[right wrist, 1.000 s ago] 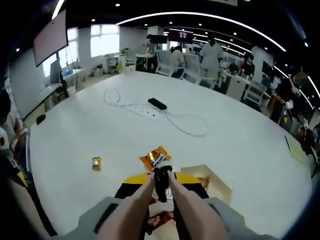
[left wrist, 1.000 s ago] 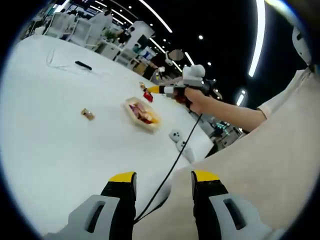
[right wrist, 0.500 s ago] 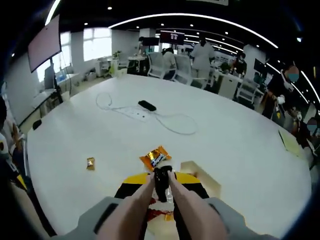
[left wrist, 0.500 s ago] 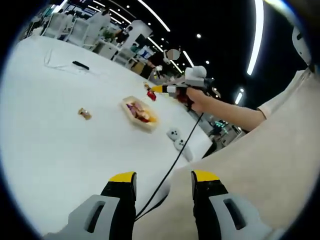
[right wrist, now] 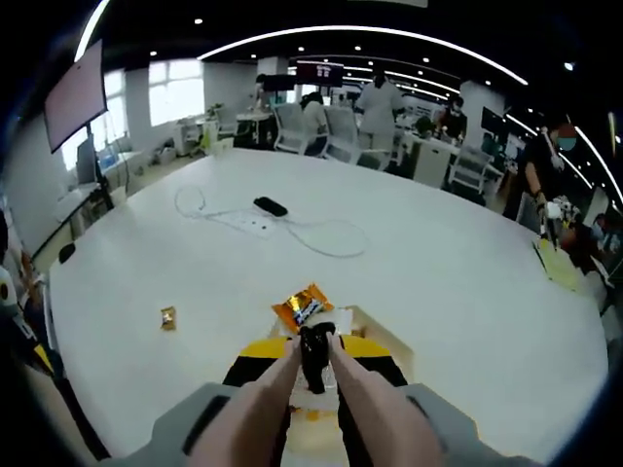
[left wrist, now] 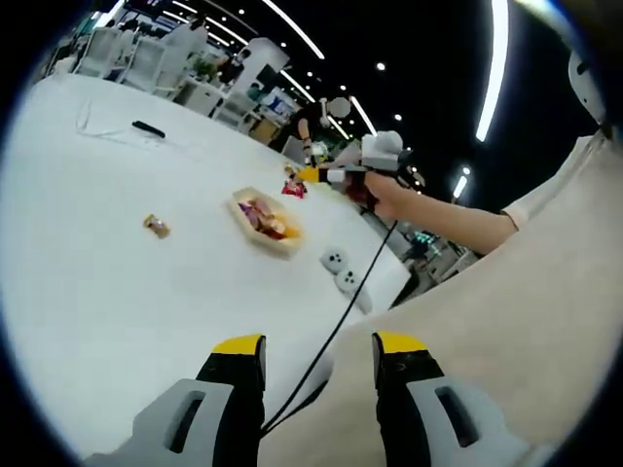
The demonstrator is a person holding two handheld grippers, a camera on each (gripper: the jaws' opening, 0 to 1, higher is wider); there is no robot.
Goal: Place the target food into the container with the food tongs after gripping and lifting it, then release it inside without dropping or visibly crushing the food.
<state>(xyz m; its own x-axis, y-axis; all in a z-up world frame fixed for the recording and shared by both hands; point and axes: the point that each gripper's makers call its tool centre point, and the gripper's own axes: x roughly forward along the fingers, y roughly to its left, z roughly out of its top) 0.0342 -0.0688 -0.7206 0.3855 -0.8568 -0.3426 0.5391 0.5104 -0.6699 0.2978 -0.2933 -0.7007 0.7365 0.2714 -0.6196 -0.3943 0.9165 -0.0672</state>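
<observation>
R hand-held gripper (right wrist: 313, 362): bottom centre of the right gripper view; we see its jaws pressed onto the food tongs (right wrist: 313, 352), whose two pinkish arms run up to a dark tip.
Tongs' load: orange snack packet (right wrist: 302, 306) pinched at the tip, just above frame centre-bottom, up off the tabletop (right wrist: 467, 292).
Same, seen fr. the left gripper view: R hand-held gripper (left wrist: 336, 175) upper centre, held by a hand (left wrist: 384, 195); red/orange packet (left wrist: 293, 187) at its tip, above and right of the container.
Container (left wrist: 261, 218): tan tray, centre-left in the left gripper view, on the white tabletop (left wrist: 117, 292), w/ several wrapped snacks inside. In the right gripper view its pale corner (right wrist: 375, 326) peeks out just right of the tongs, directly behind/below the packet.
L hand-held gripper (left wrist: 318, 375): bottom centre of the left gripper view, yellow-tipped jaws spread apart, nothing between them but a black cable (left wrist: 336, 326) passing thru the gap.
Loose snack: small wrapped piece (left wrist: 155, 226) left of the tray; also (right wrist: 167, 317) lower left in the right gripper view.
Far tabletop: white cable w/ dark device (right wrist: 270, 206), upper centre-left.
Near edge: two white socket-like items (left wrist: 341, 270) right of the tray.
Background: we see people and chairs, upper part of the right gripper view.
</observation>
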